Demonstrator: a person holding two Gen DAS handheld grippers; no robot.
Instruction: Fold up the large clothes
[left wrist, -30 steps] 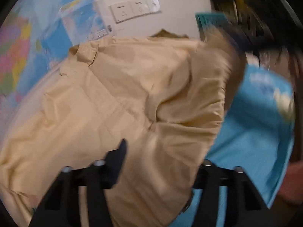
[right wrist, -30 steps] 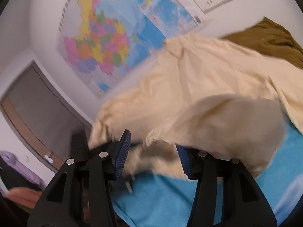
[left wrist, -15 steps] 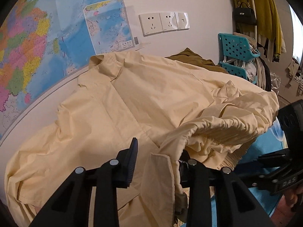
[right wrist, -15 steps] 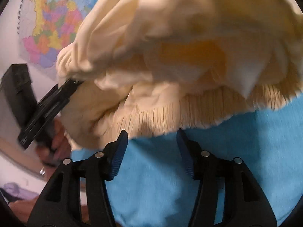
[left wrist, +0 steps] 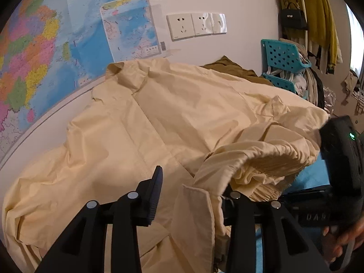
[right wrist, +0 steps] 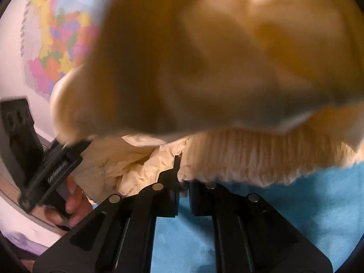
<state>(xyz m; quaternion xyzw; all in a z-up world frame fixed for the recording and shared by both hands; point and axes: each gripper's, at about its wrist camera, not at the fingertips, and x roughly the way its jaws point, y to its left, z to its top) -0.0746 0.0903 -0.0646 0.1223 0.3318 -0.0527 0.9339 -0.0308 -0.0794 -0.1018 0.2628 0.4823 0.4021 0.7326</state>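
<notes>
A large cream jacket (left wrist: 182, 113) lies spread on a blue cover (left wrist: 307, 182), collar toward the wall. My left gripper (left wrist: 193, 193) is at its near edge, jaws opening. A flap of the hem lies between them, draped over the right finger; the left pad (left wrist: 157, 191) stands apart from it. In the right wrist view the bunched jacket (right wrist: 227, 56) fills the top, blurred. My right gripper (right wrist: 183, 177) is shut on its ribbed hem (right wrist: 250, 157), low over the blue cover (right wrist: 295, 204). Each gripper's body shows in the other's view, with a hand (right wrist: 72, 195) on the left one.
A coloured map (left wrist: 45, 45) and wall sockets (left wrist: 195, 26) are on the wall behind. An olive garment (left wrist: 227, 64) lies past the jacket. Teal baskets (left wrist: 282, 56) and hanging clothes (left wrist: 318, 16) with a black handbag (left wrist: 292, 18) stand at the far right.
My right gripper sank from above the jacket to its ribbed hem, and its jaws closed there. The left view steadied after a blur and rose a little, a hem flap now between its fingers.
</notes>
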